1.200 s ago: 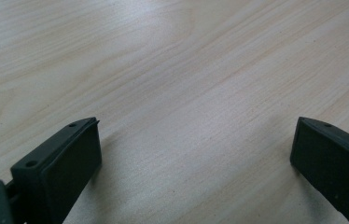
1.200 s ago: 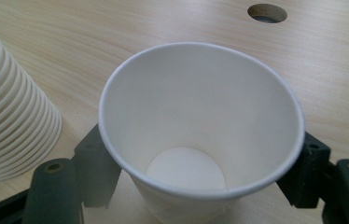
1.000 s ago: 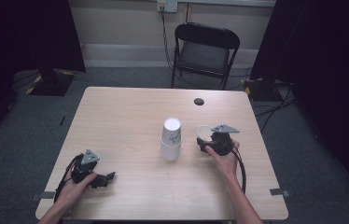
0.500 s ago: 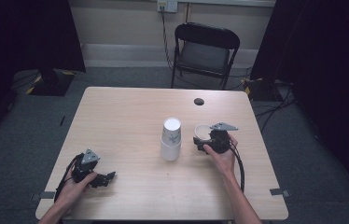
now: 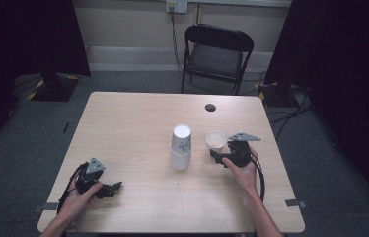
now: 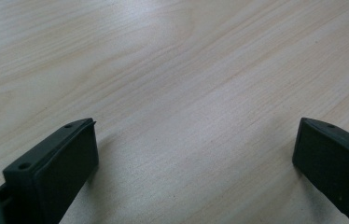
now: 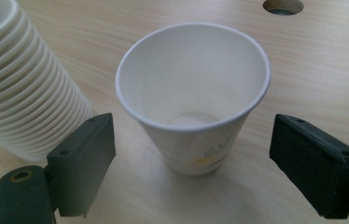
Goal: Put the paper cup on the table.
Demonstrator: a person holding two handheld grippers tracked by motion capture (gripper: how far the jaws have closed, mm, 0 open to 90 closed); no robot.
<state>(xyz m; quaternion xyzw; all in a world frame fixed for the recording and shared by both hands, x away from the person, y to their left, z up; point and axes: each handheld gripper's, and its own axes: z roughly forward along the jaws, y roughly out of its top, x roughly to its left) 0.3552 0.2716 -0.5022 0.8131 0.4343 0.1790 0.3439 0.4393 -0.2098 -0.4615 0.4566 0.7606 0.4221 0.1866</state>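
A single white paper cup stands upright right of an upside-down stack of white cups at mid-table. My right gripper sits just in front of the single cup, held by a hand. In the right gripper view the cup stands between the wide-apart jaws of this gripper without touching them, and the stack is to its left. My left gripper rests near the table's front left. It is open over bare wood.
The light wooden table has a round cable hole near its far edge, also the hole beyond the cup. A black folding chair stands behind the table. Cables trail from both grippers.
My right gripper has shifted slightly beside the single cup, first toward it, then a little back to the right. The left gripper and the cups have not moved.
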